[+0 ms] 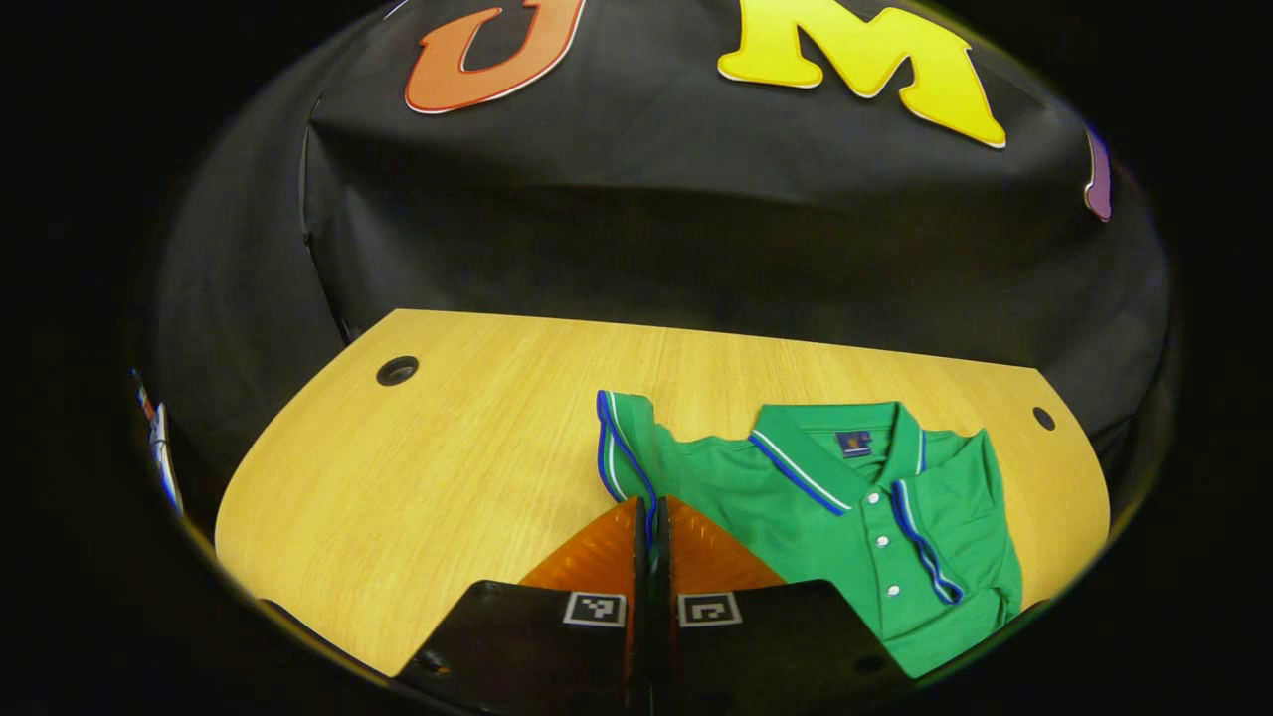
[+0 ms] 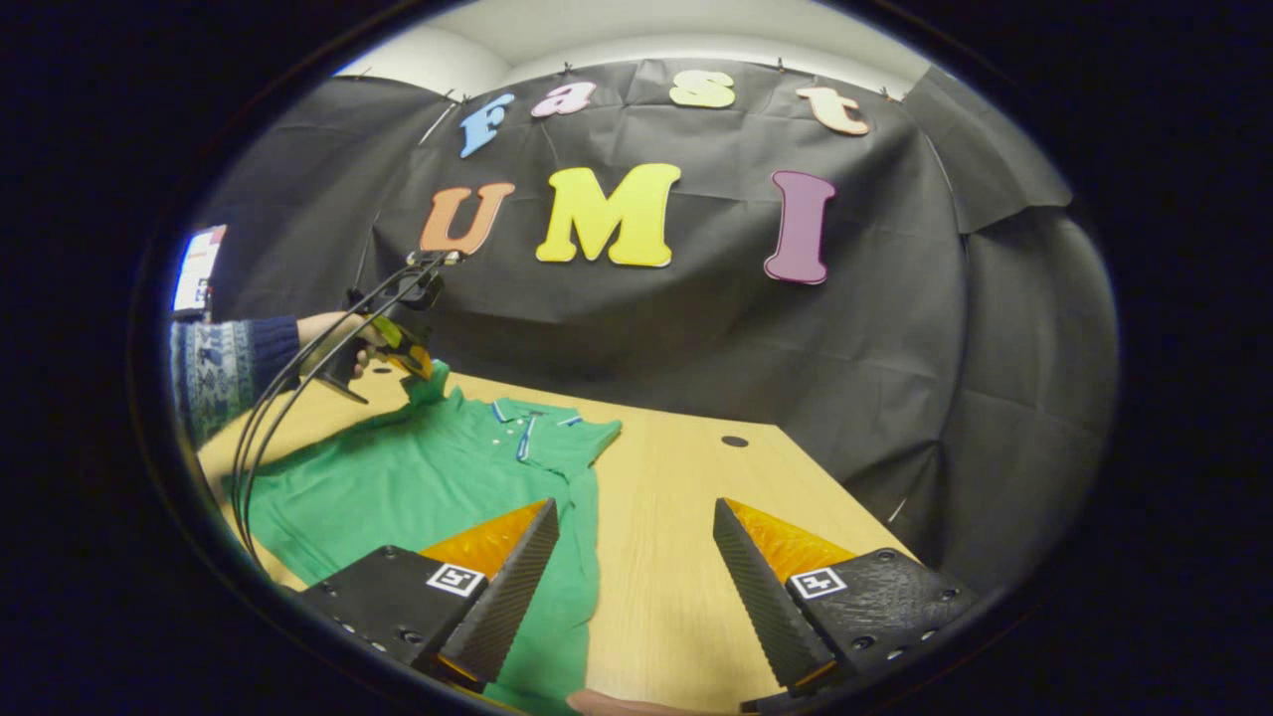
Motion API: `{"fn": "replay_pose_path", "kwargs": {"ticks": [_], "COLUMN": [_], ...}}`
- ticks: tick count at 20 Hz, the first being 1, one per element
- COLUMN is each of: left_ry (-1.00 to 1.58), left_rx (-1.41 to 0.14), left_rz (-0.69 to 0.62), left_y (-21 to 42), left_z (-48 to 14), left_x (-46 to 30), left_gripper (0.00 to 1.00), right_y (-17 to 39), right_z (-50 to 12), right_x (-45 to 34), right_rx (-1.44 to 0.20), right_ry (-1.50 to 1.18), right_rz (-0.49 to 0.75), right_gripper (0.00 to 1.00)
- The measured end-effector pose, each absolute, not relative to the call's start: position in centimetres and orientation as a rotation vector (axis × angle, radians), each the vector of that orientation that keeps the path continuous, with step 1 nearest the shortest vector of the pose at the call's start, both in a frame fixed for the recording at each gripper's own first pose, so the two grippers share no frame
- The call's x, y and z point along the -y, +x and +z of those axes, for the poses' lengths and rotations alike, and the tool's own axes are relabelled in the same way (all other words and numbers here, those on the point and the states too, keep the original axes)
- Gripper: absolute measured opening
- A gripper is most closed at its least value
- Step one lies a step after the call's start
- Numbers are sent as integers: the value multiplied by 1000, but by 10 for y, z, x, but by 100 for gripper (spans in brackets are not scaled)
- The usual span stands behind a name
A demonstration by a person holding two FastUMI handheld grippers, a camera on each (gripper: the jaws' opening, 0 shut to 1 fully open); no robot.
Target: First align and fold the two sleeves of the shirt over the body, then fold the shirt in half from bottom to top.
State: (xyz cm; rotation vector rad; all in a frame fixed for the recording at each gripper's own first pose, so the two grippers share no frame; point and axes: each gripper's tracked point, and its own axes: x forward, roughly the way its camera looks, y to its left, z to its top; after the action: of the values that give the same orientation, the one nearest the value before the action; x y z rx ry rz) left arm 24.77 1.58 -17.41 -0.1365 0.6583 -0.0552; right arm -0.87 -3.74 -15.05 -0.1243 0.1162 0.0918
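Observation:
A green polo shirt with blue-and-white trim lies collar-up on the wooden table. My left gripper is shut on the trimmed edge of one sleeve, which stands lifted off the table. The other sleeve lies folded across the chest. In the right gripper view the shirt spreads at the left, and the left gripper, held by a hand, pinches the raised sleeve at its far corner. My right gripper hovers open over bare wood beside the shirt's right edge, holding nothing.
Round cable holes sit near the table's back corners, one also in the right gripper view. Black cables trail from the left gripper over the shirt's left side. A patterned sleeve reaches in from the left.

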Motion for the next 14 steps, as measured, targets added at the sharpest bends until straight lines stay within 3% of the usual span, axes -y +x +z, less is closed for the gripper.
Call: {"fn": "replay_pose_path", "kwargs": {"ticks": [9, 10, 11, 12, 13, 14], "left_ry": [-30, -43, -47, -47, -53, -60], "left_rx": [-667, -661, -644, -623, -611, -598], "left_rz": [-126, -143, -136, -122, -116, -110], "left_y": [245, 245, 245, 248, 246, 244], "left_z": [-185, -182, -179, -175, -171, -168], "left_x": [43, 50, 51, 49, 48, 47], "left_gripper": [11, 25, 33, 54, 66, 92], "right_y": [-11, -11, -12, -13, -14, -14], "right_z": [-176, -177, -179, -180, -179, -179], "right_x": [50, 51, 51, 52, 53, 54], "right_rx": [-178, -183, -189, -191, -192, -191], "right_ry": [-79, -76, -74, -72, -70, -69], "right_rz": [78, 77, 77, 76, 74, 71], "right_gripper": [96, 95, 95, 95, 95, 96]}}
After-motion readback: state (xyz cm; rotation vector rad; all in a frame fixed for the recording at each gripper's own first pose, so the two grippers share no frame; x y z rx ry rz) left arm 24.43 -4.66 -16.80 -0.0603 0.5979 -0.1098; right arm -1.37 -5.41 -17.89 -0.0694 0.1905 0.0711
